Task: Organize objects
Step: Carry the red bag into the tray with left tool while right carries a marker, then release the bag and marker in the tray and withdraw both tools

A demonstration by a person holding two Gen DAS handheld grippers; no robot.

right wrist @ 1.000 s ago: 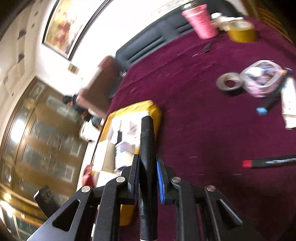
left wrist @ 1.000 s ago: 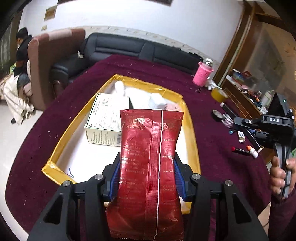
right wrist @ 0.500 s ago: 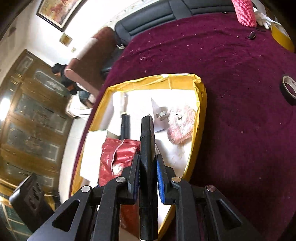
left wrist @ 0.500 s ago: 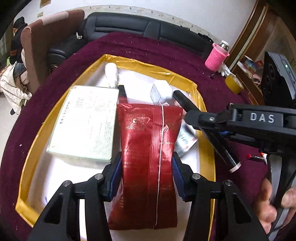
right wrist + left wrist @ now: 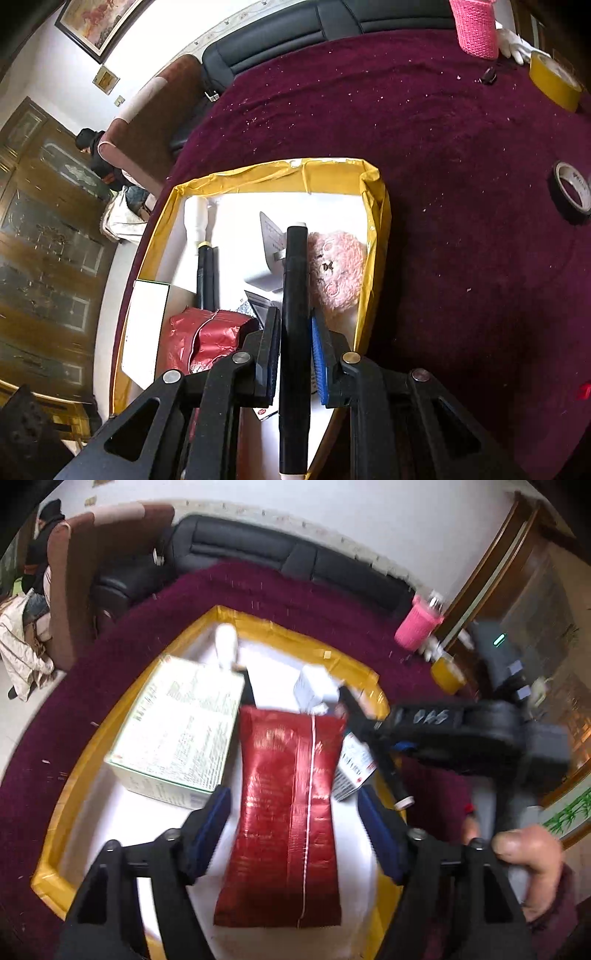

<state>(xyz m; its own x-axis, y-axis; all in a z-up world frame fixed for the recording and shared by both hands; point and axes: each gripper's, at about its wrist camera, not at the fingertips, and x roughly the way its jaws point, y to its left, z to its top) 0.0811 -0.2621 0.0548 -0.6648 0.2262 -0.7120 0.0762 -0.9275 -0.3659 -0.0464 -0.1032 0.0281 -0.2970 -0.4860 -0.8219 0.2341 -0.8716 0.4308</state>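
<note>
Left claw (image 5: 293, 825) gapes around red pouch (image 5: 288, 812); right claw (image 5: 293, 354) grips black marker (image 5: 294, 314).

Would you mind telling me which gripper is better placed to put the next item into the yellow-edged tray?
Right. The right gripper holds the black marker above the tray; the left gripper is open around the red packet.

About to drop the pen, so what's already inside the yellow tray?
Yellow tray holds a red pouch, green-white box, pink plush, white bottle, black tube and small cartons. Anything beneath the pouch is covered.
</note>
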